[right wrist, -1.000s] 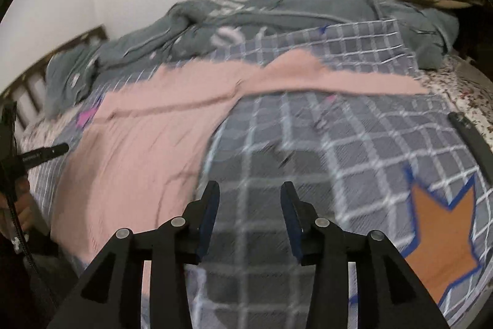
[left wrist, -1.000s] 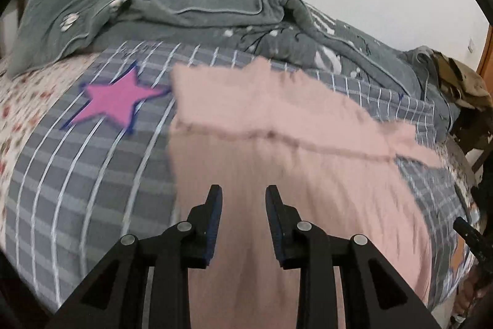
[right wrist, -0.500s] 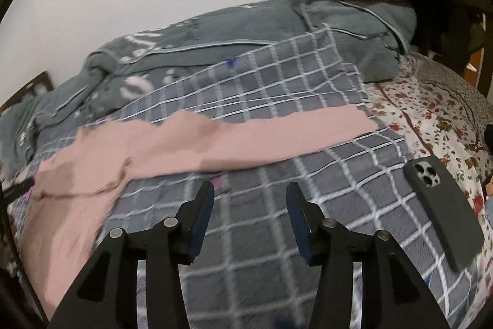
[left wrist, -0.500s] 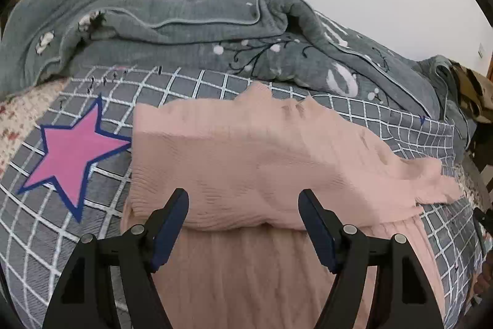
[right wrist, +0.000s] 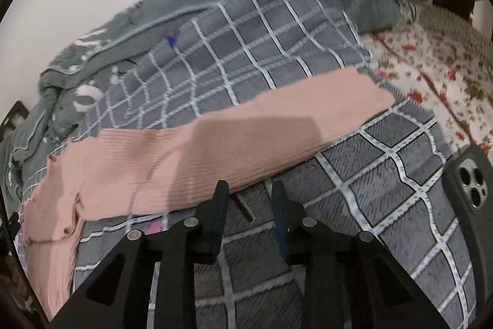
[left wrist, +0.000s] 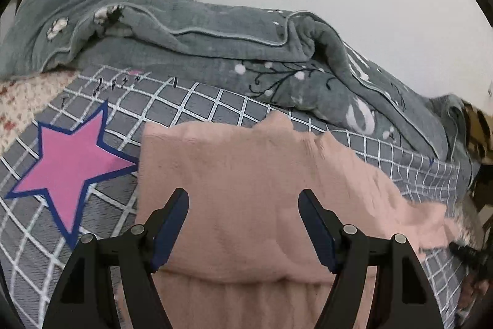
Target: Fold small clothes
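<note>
Grey checked blanket (left wrist: 197,110) covers the bed, a pink star (left wrist: 71,168) at 9 o'clock. On it lies the pink sweater (left wrist: 246,174), 1 sleeve (right wrist: 277,125) stretched toward 2 o'clock. I hold my left gripper (left wrist: 243,205) wide above the sweater, empty. My right gripper (right wrist: 250,193), jaws just closing and narrow, grips nothing beside the sleeve's near edge.

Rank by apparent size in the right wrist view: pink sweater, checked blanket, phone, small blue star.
1. checked blanket, spanning most of the frame.
2. pink sweater, with its sleeve stretched across the middle.
3. phone, cut by the frame edge and close to the camera, so enlarged.
4. small blue star, far and tiny.
</note>
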`<action>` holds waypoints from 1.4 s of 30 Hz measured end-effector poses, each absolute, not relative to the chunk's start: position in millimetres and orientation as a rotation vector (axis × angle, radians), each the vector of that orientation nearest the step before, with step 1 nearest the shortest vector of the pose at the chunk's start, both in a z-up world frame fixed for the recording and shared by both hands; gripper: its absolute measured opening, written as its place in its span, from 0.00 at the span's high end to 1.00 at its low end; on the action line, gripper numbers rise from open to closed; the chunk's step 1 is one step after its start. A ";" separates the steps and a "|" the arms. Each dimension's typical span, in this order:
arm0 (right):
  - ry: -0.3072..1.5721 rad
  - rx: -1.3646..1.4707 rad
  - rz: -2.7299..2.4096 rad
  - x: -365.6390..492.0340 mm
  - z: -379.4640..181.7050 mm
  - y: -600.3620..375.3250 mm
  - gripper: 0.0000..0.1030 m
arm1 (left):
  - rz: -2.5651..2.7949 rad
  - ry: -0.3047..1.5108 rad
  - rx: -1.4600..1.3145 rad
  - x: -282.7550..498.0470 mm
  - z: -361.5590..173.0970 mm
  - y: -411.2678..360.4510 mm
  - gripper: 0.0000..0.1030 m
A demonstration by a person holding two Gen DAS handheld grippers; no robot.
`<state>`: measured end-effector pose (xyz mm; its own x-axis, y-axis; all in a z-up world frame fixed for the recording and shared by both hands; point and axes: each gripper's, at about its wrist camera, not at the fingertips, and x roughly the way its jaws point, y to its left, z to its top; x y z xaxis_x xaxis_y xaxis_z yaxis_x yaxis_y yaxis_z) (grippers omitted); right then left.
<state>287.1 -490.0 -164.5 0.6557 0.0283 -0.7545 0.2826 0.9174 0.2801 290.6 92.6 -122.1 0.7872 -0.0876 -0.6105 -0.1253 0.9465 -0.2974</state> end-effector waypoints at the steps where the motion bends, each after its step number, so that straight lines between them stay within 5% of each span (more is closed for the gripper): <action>1: 0.848 0.414 -0.154 288.6 -166.3 -493.3 0.72 | 0.016 0.673 -0.337 294.4 -123.5 92.0 0.30; 14: 0.797 0.574 -0.233 302.3 -168.4 -528.9 0.72 | 0.012 0.663 -0.273 301.0 -125.8 75.6 0.30; 16: 0.783 0.577 -0.249 302.5 -167.0 -533.2 0.77 | 0.008 0.661 -0.289 300.4 -125.2 78.2 0.30; 18: 0.755 0.558 -0.243 301.6 -162.5 -532.8 0.94 | 0.007 0.659 -0.300 299.8 -124.1 79.9 0.30; 22: 0.650 0.419 -0.274 292.2 -133.1 -515.1 0.95 | 0.012 0.644 -0.319 295.5 -119.5 84.7 0.30; 36: 0.391 -0.026 -0.181 285.8 0.7 -316.4 0.95 | 0.173 0.620 -0.352 256.3 -107.9 162.9 0.30; 42: 0.396 -0.118 0.067 296.6 8.5 -165.7 0.96 | 0.235 0.614 -0.486 236.6 -116.1 229.0 0.30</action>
